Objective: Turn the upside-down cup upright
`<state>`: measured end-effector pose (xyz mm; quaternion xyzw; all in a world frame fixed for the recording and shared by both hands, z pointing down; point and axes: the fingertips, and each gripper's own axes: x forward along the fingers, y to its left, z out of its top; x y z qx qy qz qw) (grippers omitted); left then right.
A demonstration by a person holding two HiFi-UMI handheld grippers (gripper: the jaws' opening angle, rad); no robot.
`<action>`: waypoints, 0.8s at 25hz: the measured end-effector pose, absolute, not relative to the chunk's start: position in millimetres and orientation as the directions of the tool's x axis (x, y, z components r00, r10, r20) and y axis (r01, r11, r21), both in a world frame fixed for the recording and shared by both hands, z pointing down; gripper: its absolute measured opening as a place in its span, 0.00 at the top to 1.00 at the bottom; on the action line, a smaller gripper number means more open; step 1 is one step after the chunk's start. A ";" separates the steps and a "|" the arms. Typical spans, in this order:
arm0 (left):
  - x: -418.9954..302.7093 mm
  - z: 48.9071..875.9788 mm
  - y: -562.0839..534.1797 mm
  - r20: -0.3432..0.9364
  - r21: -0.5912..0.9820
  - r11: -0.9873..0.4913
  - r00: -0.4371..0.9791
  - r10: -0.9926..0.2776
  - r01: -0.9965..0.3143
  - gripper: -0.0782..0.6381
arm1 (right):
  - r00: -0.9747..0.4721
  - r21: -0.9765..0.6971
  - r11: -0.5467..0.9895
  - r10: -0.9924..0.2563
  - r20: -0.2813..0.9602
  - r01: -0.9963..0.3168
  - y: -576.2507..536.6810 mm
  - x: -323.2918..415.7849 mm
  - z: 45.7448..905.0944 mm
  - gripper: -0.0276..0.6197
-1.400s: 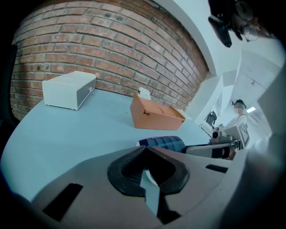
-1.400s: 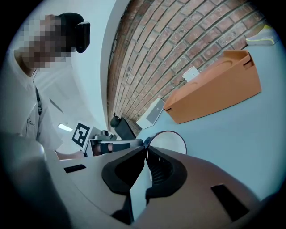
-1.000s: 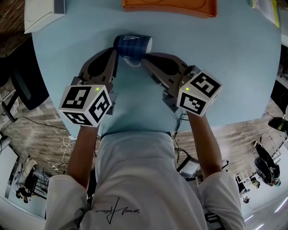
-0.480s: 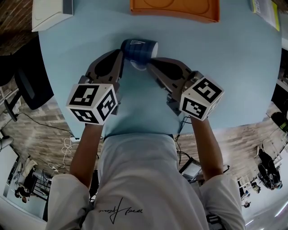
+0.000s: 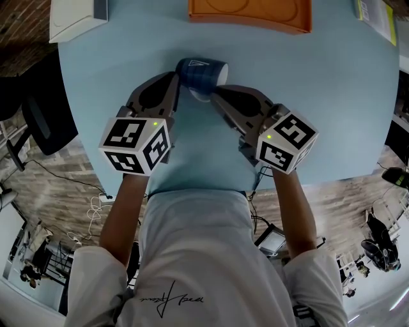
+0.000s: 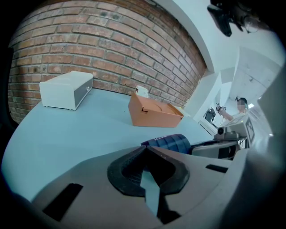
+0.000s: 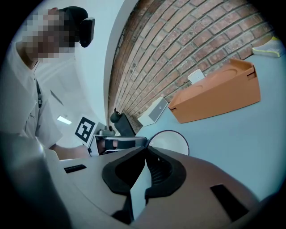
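A: where's the cup (image 5: 201, 71)?
B: far-centre on the light blue table (image 5: 332, 96), tipped on its side, not upright yet. It sits right between the two gripper tips
A: jaws?
B: left gripper (image 5: 173, 82) pinched together, nothing in it, tip at the cup's left flank; can't tell if it's touching. Right gripper (image 5: 215, 95) also pressed together and empty, tip just at the rim
A: axis?
B: roughly crosswise between the grippers: white mouth faces the right one, closed base points to the left one
A: which is nearer?
B: about equal. My guess is the right tip under the rim does the raising while the left steadies the base so it doesn't roll. Orange box (image 5: 249, 13) is well beyond, no clash
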<state>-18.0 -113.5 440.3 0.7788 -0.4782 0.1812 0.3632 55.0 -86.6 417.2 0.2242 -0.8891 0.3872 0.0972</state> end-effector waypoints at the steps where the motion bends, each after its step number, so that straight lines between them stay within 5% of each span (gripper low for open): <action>1: -17.3 439.8 -113.1 0.629 0.392 -0.281 0.478 -0.613 -0.876 0.88 | -0.880 -0.645 0.599 -0.323 0.347 -0.474 -86.1 55.5 416.8 0.92; 20: -4.6 442.5 -100.0 0.632 0.398 -0.305 0.500 -0.592 -0.865 0.88 | -0.868 -0.621 0.607 -0.312 0.387 -0.495 -70.2 64.6 415.0 0.92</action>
